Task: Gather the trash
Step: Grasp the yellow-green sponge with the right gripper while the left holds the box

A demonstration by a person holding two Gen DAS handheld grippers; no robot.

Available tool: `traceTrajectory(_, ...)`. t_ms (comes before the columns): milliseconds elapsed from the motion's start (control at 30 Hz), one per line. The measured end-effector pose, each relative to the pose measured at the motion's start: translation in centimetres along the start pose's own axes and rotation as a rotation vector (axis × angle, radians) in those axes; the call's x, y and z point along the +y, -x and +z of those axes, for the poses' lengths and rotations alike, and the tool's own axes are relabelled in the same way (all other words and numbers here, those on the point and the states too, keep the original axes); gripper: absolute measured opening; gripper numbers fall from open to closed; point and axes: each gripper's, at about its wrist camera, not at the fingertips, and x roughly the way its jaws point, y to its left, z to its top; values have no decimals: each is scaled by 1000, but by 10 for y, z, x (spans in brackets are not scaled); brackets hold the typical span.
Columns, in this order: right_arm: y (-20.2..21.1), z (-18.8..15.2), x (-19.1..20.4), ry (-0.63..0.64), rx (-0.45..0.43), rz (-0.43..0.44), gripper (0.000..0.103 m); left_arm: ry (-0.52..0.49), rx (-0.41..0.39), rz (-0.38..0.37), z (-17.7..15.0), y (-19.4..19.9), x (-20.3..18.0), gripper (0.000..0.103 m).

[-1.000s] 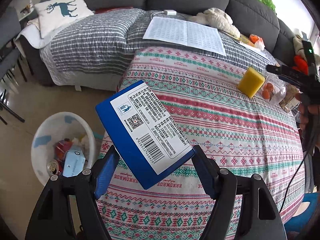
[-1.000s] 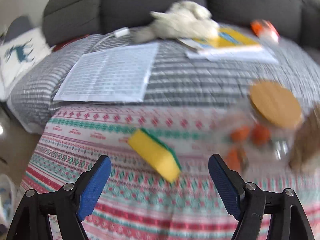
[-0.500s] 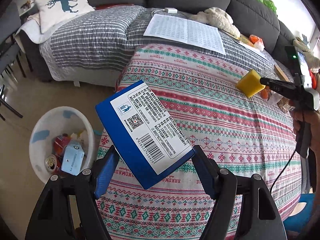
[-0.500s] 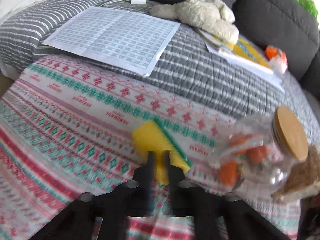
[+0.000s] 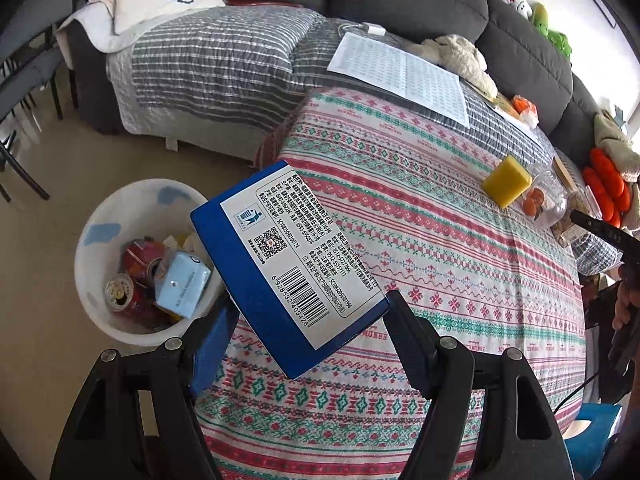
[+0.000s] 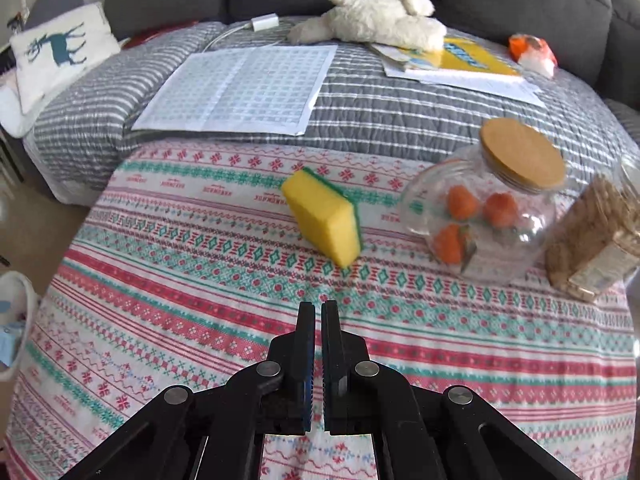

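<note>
My left gripper (image 5: 310, 312) is shut on a blue box (image 5: 288, 264) with a white barcode label, held tilted above the table's left edge. Below and to the left, a white trash bin (image 5: 132, 204) stands on the floor with cans and cartons inside. My right gripper (image 6: 319, 308) is shut with nothing between its fingers, hovering over the patterned tablecloth (image 6: 200, 300). A yellow sponge (image 6: 324, 220) with a green back lies a short way ahead of it, untouched. In the left wrist view the sponge (image 5: 506, 180) sits at the far right, with the right gripper's dark tip (image 5: 596, 228) nearby.
A glass jar (image 6: 488, 208) with a cork lid and orange pieces lies beside the sponge, next to a brown packet (image 6: 592, 236). A printed sheet (image 6: 240, 88), a plush toy (image 6: 376, 16) and yellow papers (image 6: 468, 56) rest on the grey striped blanket. A sofa stands behind.
My right gripper shut from wide open, closed empty near the sponge, then drew back from it. My left gripper carried the blue box sideways, and the bin now shows closer beneath it.
</note>
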Motion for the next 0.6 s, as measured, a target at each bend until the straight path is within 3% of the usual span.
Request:
traceTrajectory(67, -2, 2, -5, -22, 12, 2, 4, 7, -3, 3, 2, 1, 5, 76)
traceTrajectory(133, -12, 8, -10, -67, 16, 4, 30, 18, -2, 3, 5, 0, 10, 76)
traceTrajectory(167, -14, 10, -12, -73, 14, 2, 55, 23, -1, 2, 7, 0, 12, 76)
traceTrajectory(200, -20, 15, -12, -64, 0, -6, 68, 28, 1, 2, 8, -2, 13, 76)
traceTrajectory(267, -34, 28, -6, -16, -21, -32, 68, 33, 7, 1, 11, -4, 15, 76)
traceTrajectory(500, -96, 58, 10, 85, 25, -62, 68, 24, 11, 38, 22, -15, 19, 76)
traceTrajectory(600, -114, 60, 16, 130, 32, -122, 64, 25, 19, 47, 25, -20, 22, 76)
